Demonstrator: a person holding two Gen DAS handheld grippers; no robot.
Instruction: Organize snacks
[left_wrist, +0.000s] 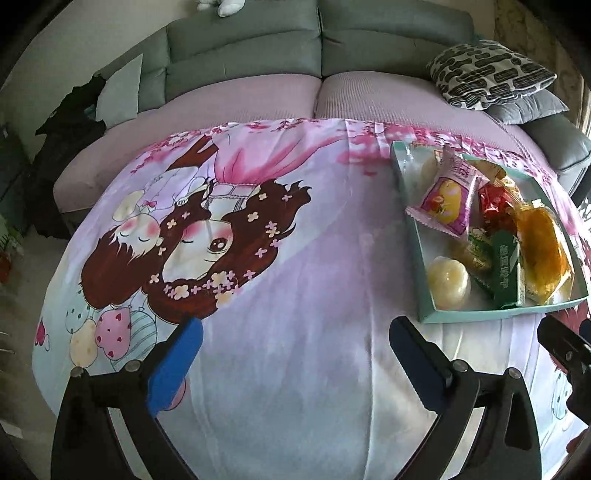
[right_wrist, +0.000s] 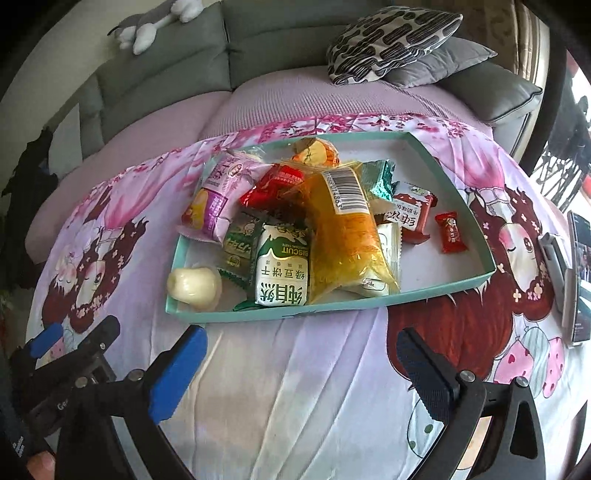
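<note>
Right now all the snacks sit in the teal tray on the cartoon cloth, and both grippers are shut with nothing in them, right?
Not quite. Both wrist views show the left gripper and right gripper open, not shut, with nothing between their fingers. The rest holds: the snacks lie in the teal tray on the cartoon cloth.

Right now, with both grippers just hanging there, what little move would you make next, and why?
Probably ease the right gripper forward toward the shallow teal cardboard tray. Its fingers are open and empty, and the green-and-white biscuit packet lies just ahead at the tray's near edge. The left gripper, also open, sits off to the side.
</note>
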